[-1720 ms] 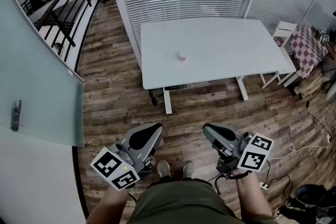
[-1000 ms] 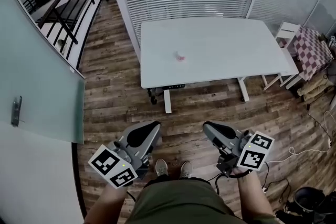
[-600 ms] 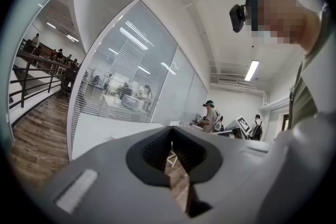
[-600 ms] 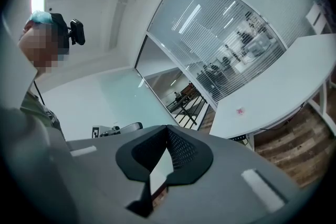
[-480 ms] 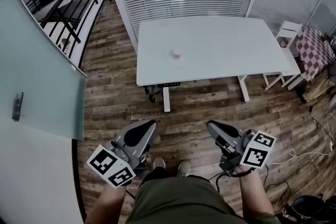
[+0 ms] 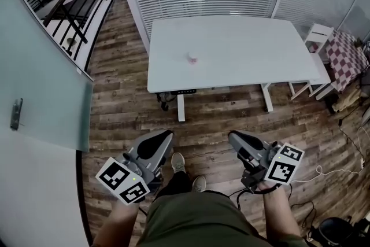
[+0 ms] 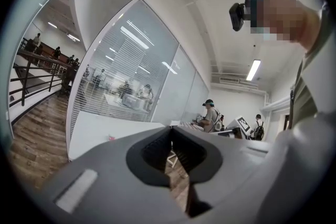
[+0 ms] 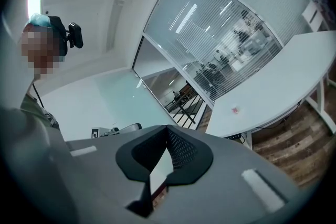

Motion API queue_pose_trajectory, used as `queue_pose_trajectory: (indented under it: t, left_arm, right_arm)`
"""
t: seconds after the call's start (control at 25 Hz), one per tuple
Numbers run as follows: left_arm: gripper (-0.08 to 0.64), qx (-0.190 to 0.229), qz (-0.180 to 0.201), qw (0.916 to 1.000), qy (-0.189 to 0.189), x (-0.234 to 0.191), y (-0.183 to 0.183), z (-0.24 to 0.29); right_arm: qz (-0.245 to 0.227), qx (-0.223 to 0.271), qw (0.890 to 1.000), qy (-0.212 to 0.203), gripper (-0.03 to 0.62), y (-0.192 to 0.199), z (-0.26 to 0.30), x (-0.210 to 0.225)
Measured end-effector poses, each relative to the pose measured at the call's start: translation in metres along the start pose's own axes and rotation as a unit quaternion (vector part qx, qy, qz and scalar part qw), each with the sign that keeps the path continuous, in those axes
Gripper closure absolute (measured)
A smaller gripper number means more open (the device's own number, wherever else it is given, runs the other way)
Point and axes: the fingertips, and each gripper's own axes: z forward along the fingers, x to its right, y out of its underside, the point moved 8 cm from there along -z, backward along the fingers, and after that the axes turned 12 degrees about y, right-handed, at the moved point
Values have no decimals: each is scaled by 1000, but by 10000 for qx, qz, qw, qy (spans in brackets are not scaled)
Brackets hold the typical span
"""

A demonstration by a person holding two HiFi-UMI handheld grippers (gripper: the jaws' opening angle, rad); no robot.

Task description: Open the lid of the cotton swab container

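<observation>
White table [image 6: 248, 49] on wooden floor [image 6: 124, 107]

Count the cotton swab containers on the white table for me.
1. The cotton swab container stands on the white table, left of its middle. The whole tabletop shows in the head view, so none looks hidden.

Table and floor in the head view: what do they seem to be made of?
Table: probably laminate or painted board, matte white; the top is smooth and uniform, with no grain. Floor: wood or wood-look planks, brown, low sheen; staggered board seams and grain streaks show, but real wood or vinyl cannot be told.
</observation>
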Motion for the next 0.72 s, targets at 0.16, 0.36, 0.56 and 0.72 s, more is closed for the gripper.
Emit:
queue_pose_trajectory:
  t: [0.16, 0.36, 0.56, 0.72]
  left_arm:
    - [552, 25, -100, 9999, -24, -14, 4, 4]
    - [552, 23, -187, 9998, -2, -39, 6, 11]
    - [552, -37, -235, 9997, 3, -72, 6, 22]
    - [552, -85, -305, 9995, 25, -98, 6, 28]
  right_arm:
    - [4, -74, 9999, 72, 583, -1, 11, 6]
    - [1, -142, 9998, 118, 583, -6, 31, 14]
    - [-8, -154, 9997, 210, 583, -12, 60, 27]
    - [70, -183, 9995, 263, 583, -15, 84, 37]
